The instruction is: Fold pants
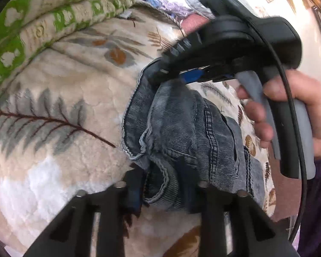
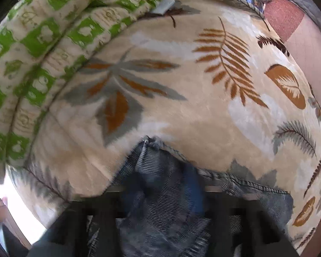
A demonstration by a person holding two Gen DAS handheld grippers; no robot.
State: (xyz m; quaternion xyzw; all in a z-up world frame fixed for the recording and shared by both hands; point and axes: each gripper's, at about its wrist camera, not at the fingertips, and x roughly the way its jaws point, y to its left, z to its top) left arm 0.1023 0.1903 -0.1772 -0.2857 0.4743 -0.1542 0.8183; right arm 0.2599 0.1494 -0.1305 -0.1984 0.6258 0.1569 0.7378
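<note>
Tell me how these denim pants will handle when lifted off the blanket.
Likely floppy: the pants lie bunched in soft folds on the blanket. Probably heavyish for cloth, given thick seams and ribbed weave. Unlikely to slip; the fabric looks coarse.

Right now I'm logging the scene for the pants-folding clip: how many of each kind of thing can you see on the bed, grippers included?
Handheld grippers: 2, the left gripper and the right gripper
Grey-blue corduroy pants: 1
Beige leaf-print blanket: 1
Green-and-cream folded quilt: 1
Total: 5
</note>
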